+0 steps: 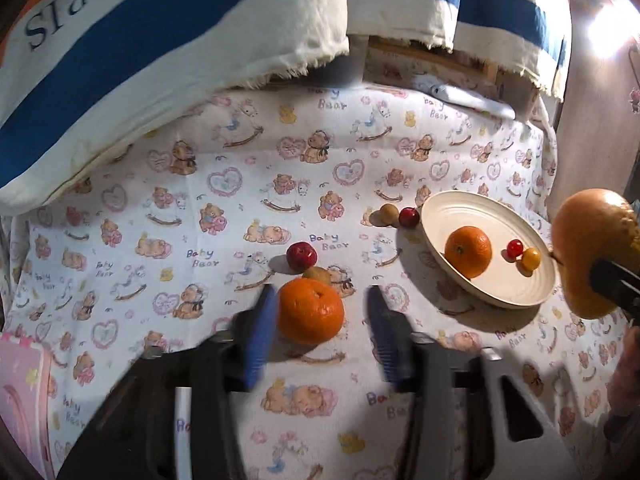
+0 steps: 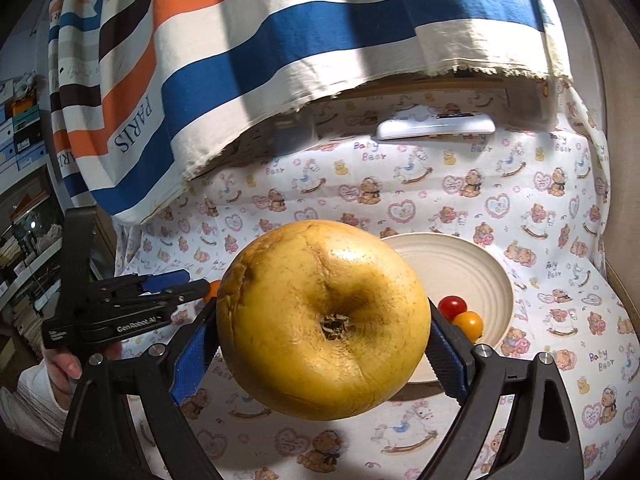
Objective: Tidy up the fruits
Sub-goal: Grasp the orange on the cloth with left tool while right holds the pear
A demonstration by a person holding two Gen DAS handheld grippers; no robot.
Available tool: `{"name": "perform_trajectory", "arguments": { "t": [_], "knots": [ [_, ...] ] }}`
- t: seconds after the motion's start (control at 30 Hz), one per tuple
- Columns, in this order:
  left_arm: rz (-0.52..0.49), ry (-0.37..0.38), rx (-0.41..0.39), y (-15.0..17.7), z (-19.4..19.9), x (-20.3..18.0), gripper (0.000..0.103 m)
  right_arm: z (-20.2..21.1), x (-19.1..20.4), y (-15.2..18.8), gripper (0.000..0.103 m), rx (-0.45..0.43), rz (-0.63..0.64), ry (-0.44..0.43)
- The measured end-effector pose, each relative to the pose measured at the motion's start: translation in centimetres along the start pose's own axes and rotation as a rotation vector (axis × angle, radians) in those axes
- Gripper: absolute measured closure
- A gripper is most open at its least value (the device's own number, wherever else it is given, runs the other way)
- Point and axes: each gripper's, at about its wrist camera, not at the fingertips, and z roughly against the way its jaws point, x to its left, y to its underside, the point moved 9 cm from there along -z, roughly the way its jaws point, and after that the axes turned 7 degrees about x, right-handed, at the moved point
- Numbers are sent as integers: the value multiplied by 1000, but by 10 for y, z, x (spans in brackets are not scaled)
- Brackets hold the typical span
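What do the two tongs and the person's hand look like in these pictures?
Both tongs are black plastic frames with blue ribbed pads on the fingers and silver screws at the joints. The left tongs are blurred in their own view; from the right wrist their side bears white lettering, "GenRobot.AI". The right tongs have triangular cut-outs in the arms. The hand wears a white sleeve. No cables are visible.

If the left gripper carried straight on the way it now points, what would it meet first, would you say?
Most likely the round orange mandarin lying on the bear-print cloth: it already sits between the left gripper's blue fingers, which have not clamped it. Behind it lie a small tan fruit and a small red fruit.
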Motion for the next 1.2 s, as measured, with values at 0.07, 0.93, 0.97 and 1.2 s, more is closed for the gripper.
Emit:
{"name": "perform_trajectory", "arguments": {
  "t": [0.07, 0.93, 0.97, 1.2],
  "knots": [
    [-5, -23, -6, -3, -6, 1, 35, -1, -3, 0, 10, 0, -5, 10],
    [-14, -17, 92, 10, -34, 2, 57, -13, -9, 6, 10, 39, -33, 17],
    [-18, -20, 82, 8, -31, 1, 57, -11, -9, 6, 10, 33, -32, 17],
    [-21, -28, 28, 0, -1, -7, 57, 1, -11, 1, 10, -3, -38, 18]
  ]
}}
